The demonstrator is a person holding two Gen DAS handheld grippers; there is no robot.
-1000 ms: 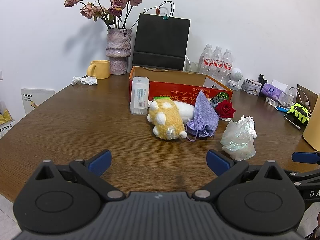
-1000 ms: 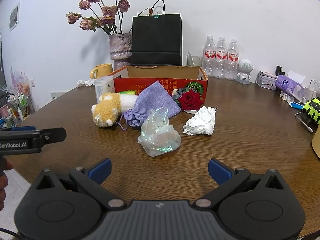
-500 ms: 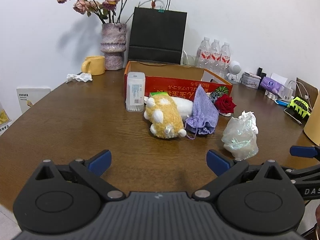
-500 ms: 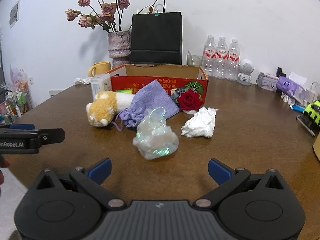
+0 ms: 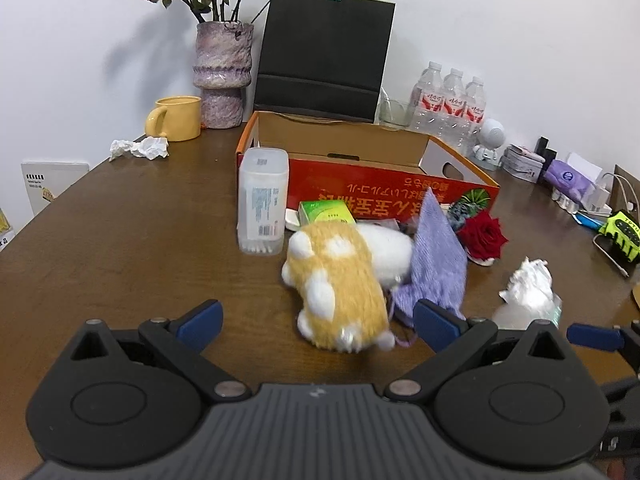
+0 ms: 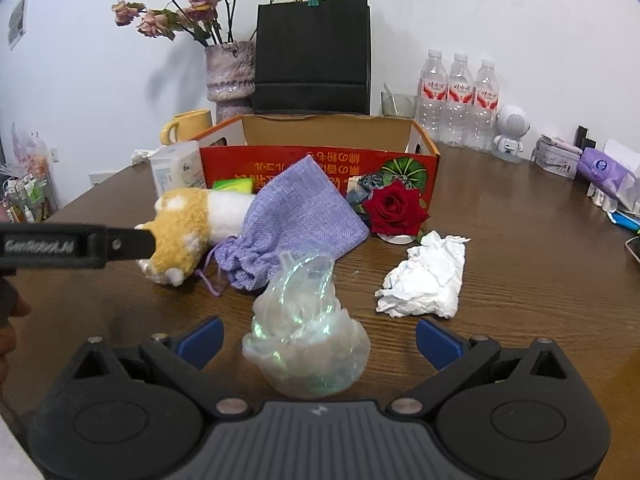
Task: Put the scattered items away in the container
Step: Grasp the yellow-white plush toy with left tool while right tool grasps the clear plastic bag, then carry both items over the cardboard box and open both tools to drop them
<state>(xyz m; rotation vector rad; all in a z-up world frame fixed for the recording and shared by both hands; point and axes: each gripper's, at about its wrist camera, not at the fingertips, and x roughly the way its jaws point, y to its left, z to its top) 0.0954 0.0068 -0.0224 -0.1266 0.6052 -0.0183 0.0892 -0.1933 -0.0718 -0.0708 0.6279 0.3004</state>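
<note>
An open red cardboard box (image 5: pixel 384 190) (image 6: pixel 320 164) stands mid-table. In front of it lie a yellow-and-white plush toy (image 5: pixel 340 288) (image 6: pixel 184 232), a lilac drawstring pouch (image 5: pixel 438 264) (image 6: pixel 292 220), a red rose (image 5: pixel 482 236) (image 6: pixel 394 208), a green packet (image 5: pixel 326 212), a clear cotton-swab box (image 5: pixel 262 202) (image 6: pixel 178 170), an iridescent plastic bag (image 6: pixel 308 344) and a crumpled white tissue (image 6: pixel 424 280) (image 5: pixel 528 280). My left gripper (image 5: pixel 316 322) is open, its fingers either side of the plush toy's near end. My right gripper (image 6: pixel 318 340) is open around the plastic bag.
A black paper bag (image 5: pixel 324 48), a vase of dried roses (image 5: pixel 222 76), a yellow mug (image 5: pixel 176 118) and three water bottles (image 5: pixel 450 108) stand behind the box. Another crumpled tissue (image 5: pixel 138 148) lies at the back left. Small gadgets (image 6: pixel 600 172) crowd the right edge.
Both grippers have moved forward over the table. The plush toy now lies between the left fingers and the plastic bag between the right fingers. The items themselves have not moved.
</note>
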